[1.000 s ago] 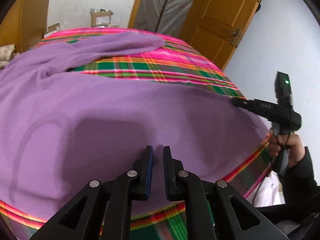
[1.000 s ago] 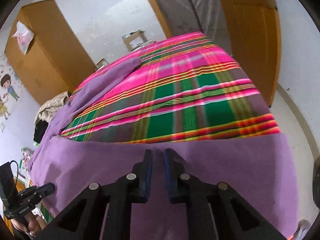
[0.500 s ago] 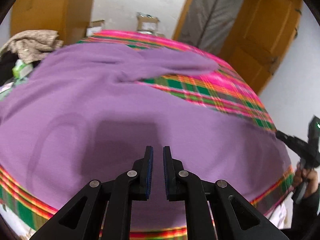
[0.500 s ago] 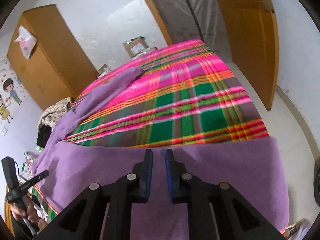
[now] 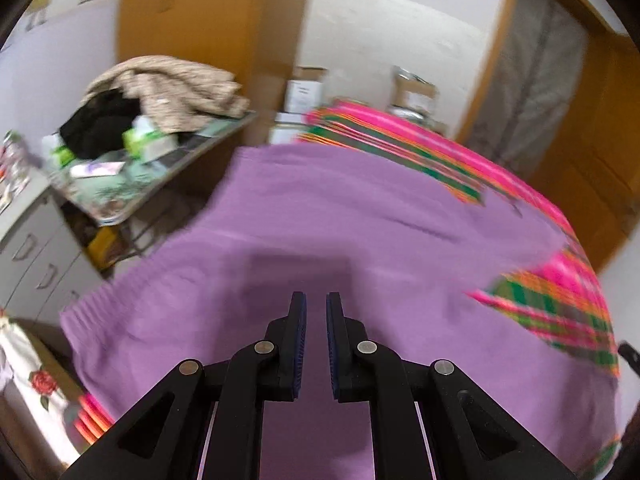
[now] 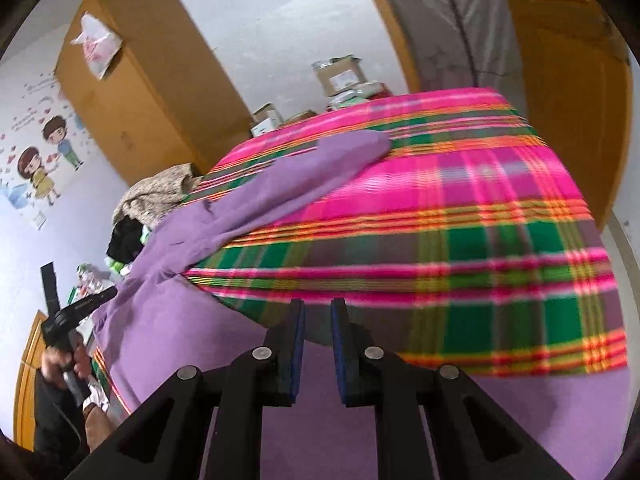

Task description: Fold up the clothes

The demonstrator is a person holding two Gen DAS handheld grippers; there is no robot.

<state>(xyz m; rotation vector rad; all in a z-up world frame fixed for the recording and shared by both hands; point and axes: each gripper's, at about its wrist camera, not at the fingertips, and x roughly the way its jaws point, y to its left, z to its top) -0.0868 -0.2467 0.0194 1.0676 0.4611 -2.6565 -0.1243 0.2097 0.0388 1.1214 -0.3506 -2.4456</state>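
Observation:
A large purple garment [image 5: 360, 232] lies spread over a bed with a pink and green plaid blanket [image 6: 480, 220]. Its long sleeve [image 6: 320, 164] reaches across the blanket toward the far side. My left gripper [image 5: 316, 308] hovers over the garment's body near its left ribbed edge; it is shut with only a thin slit between the pads and holds nothing. My right gripper [image 6: 317, 312] sits above the garment's near strip [image 6: 520, 420], at the line where purple meets plaid, shut and holding nothing. In the right wrist view a hand [image 6: 64, 360] holds the left gripper [image 6: 86, 304] at the far left.
A side table [image 5: 168, 172] left of the bed carries a heap of beige and black clothes [image 5: 168, 84] and small items. Grey drawers [image 5: 32, 252] stand nearer. Cardboard boxes [image 6: 340, 76], a wooden wardrobe [image 6: 132, 80] and a wooden door [image 6: 568, 80] line the far walls.
The left wrist view has swung left, from the garment's middle to its left edge and the cluttered table. The right wrist view has tilted, showing more plaid blanket. Both grippers' fingers kept their gap.

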